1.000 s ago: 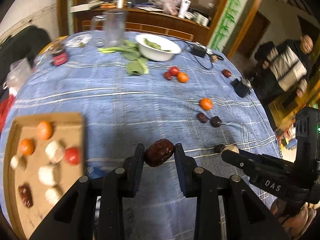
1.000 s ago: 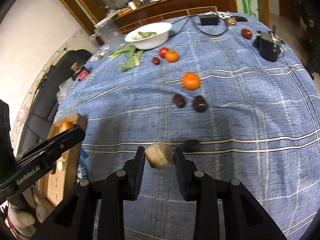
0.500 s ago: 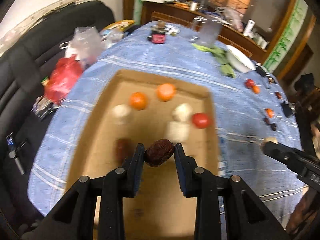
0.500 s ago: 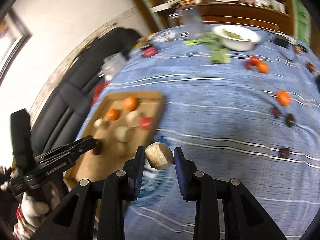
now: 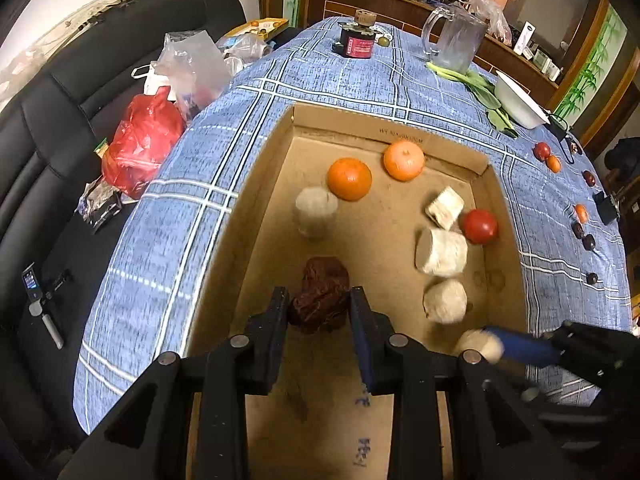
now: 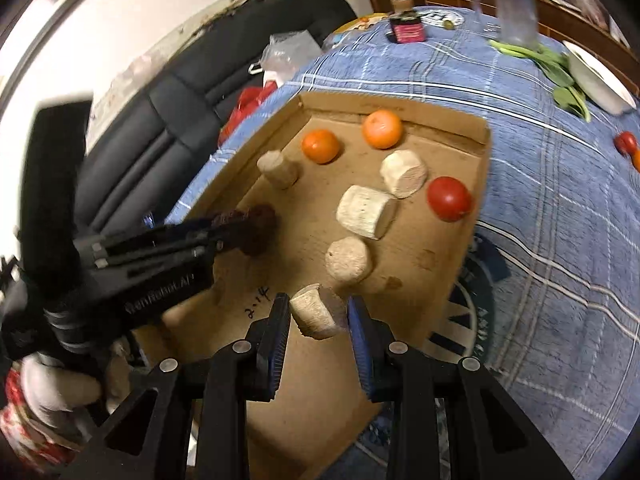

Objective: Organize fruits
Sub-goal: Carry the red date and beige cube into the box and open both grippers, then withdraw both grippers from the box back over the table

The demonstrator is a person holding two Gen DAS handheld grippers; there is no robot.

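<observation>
Cardboard tray (image 5: 276, 184) on the blue-checked bench (image 5: 192, 216), both grippers poised over its near end. Left gripper (image 5: 320, 312): jaws clamped on a wrinkled dark date (image 5: 322, 300), above bare floor near the left wall. Right gripper (image 6: 319, 316): jaws clamped on a pale cut chunk (image 6: 314, 314), just short of another chunk (image 6: 348, 260). Open cardboard between the two.

table (image 5: 328, 80): blue plaid cloth | cardboard tray (image 5: 400, 138) | glass mug (image 5: 456, 42) | white bowl (image 5: 518, 100)

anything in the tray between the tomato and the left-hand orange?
Yes: a pale cut chunk lies between the tomato and the orange, clearest in the right wrist view.
</observation>
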